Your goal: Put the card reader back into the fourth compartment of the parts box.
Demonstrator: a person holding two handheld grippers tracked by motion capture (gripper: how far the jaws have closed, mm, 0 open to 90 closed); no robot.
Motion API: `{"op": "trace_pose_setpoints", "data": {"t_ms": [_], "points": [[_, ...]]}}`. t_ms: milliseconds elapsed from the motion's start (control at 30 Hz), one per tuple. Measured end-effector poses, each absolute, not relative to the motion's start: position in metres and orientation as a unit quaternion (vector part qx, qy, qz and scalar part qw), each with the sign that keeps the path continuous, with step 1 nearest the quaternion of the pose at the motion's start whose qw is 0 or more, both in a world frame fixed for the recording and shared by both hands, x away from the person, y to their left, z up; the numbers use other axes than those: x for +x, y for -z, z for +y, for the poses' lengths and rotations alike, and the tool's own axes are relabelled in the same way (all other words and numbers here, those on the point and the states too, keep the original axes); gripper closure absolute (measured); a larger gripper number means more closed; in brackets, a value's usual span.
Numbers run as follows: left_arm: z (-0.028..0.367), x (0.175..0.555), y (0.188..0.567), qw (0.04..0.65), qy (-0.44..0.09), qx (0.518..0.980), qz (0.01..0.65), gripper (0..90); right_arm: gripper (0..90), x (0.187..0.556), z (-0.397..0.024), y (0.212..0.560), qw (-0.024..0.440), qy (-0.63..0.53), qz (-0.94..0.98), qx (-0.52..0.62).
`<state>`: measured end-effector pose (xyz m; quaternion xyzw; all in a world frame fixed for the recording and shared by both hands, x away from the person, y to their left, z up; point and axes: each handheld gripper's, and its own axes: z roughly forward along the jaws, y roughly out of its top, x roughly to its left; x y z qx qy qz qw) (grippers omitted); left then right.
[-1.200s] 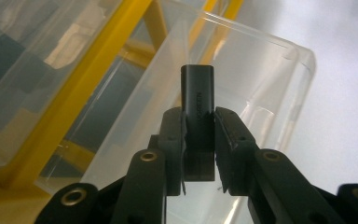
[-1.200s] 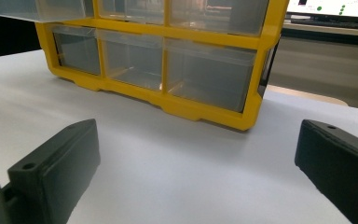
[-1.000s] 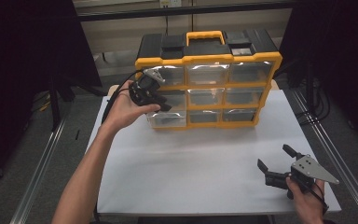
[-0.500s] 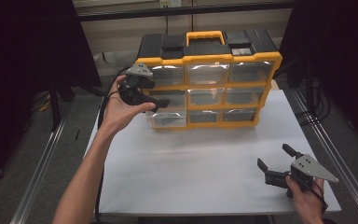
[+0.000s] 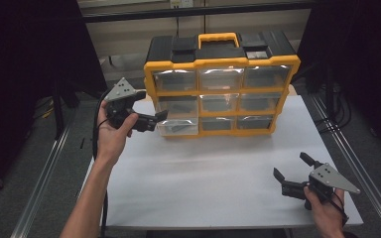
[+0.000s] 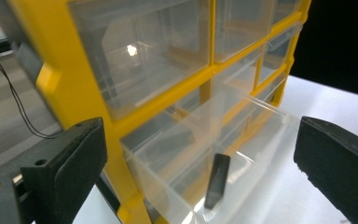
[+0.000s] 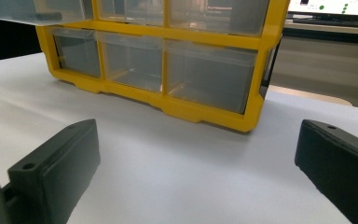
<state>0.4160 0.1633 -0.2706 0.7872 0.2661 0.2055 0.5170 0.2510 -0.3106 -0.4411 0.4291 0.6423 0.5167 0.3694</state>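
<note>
A yellow organizer (image 5: 222, 67) with a black lid and clear drawers stands at the back of the white table (image 5: 208, 188). Its lower-left drawer (image 5: 178, 127) is pulled out. In the left gripper view this drawer (image 6: 247, 135) holds a small dark flat piece (image 6: 216, 179). My left gripper (image 5: 151, 105) hangs open just left of the organizer, jaws pointing at it and holding nothing. My right gripper (image 5: 290, 166) rests open near the table's front right corner, far from the organizer (image 7: 205, 116), with nothing between its jaws.
Metal rails (image 5: 44, 178) run along both sides of the table. A cable (image 5: 98, 124) trails from the left gripper down past the forearm. A broad stretch of white tabletop lies between the two grippers.
My left gripper has drawn back to the left, away from the drawer fronts, and turned so its grey plate faces up. The right gripper has stayed put.
</note>
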Motion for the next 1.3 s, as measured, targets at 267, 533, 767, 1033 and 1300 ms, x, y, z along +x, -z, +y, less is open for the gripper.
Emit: {"op": "trace_pose_setpoints", "data": {"t_ms": [267, 533, 767, 1033, 1300], "points": [[0.180, 0.392, 0.302, 0.524, -0.232, 0.761, 0.304, 2.9, 0.0, 0.250, -0.309, 0.440, 0.374, -0.516, 0.640, 0.430], [0.197, 0.373, 0.334, 0.526, -0.259, 0.743, 0.323, 2.5, 0.0, 0.249, -0.309, 0.440, 0.374, -0.514, 0.641, 0.430], [0.206, 0.357, 0.360, 0.538, -0.275, 0.725, 0.331, 1.5, 0.0, 0.248, -0.309, 0.439, 0.374, -0.514, 0.640, 0.430], [0.215, 0.339, 0.391, 0.539, -0.285, 0.706, 0.361, 1.6, 0.0, 0.247, -0.309, 0.440, 0.376, -0.514, 0.639, 0.432], [0.223, 0.321, 0.411, 0.542, -0.293, 0.687, 0.386, 1.3, 0.0, 0.247, -0.309, 0.440, 0.377, -0.514, 0.639, 0.432]]}}
